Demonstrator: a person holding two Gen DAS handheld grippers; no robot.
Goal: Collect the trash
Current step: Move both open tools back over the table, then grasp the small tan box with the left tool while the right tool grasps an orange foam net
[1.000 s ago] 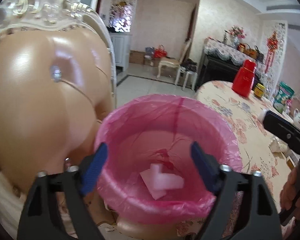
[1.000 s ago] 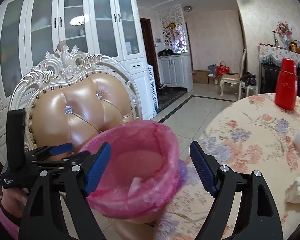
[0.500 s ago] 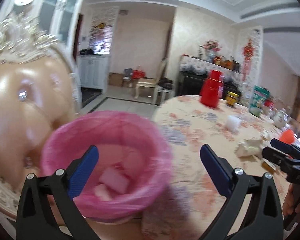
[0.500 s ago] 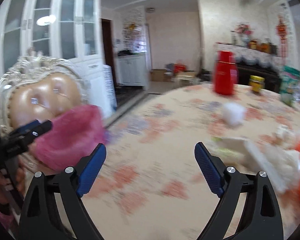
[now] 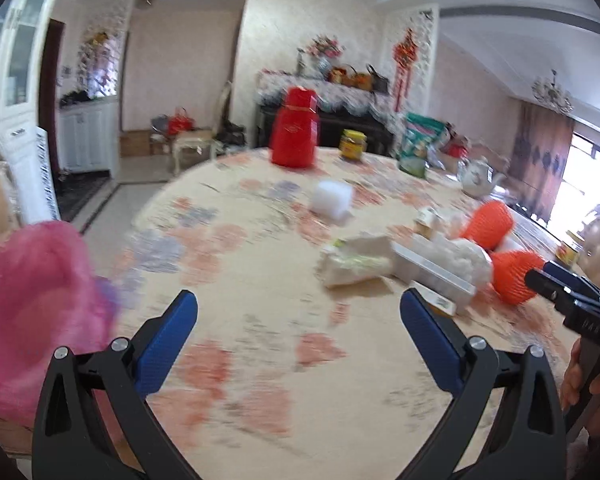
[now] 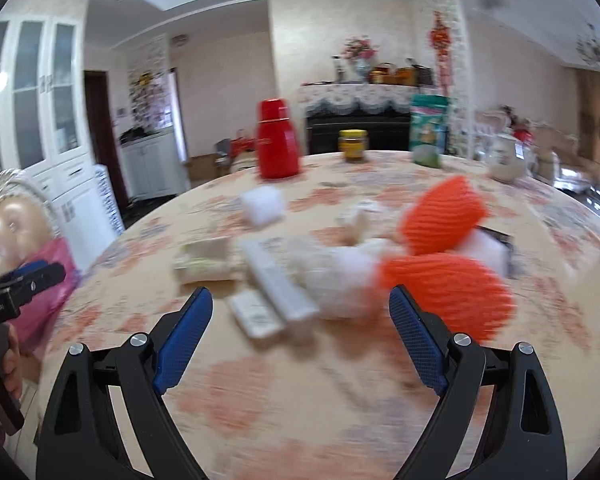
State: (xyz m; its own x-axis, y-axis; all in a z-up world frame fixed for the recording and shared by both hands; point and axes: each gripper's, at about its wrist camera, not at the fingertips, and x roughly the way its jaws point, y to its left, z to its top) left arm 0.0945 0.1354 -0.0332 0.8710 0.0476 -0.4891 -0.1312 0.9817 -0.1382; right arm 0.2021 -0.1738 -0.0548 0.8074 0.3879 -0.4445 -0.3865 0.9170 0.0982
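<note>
While both the left gripper (image 5: 298, 326) and right gripper (image 6: 300, 320) are hanging wide open and empty, plenty is waiting uncollected: wrappers (image 6: 204, 262) and orange netting (image 6: 446, 294) are lying at the right one's twelve o'clock, the pink-lined bin (image 5: 32, 304) sitting off at nine.

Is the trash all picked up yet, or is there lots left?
Lots left. Both tools, left and right, are open and carry nothing. Scraps lie on the floral tablecloth: two orange foam nets, a white foam block, crumpled white wrappers. The pink-bagged bin waits at the table's edge; what is inside it can't be seen.
</note>
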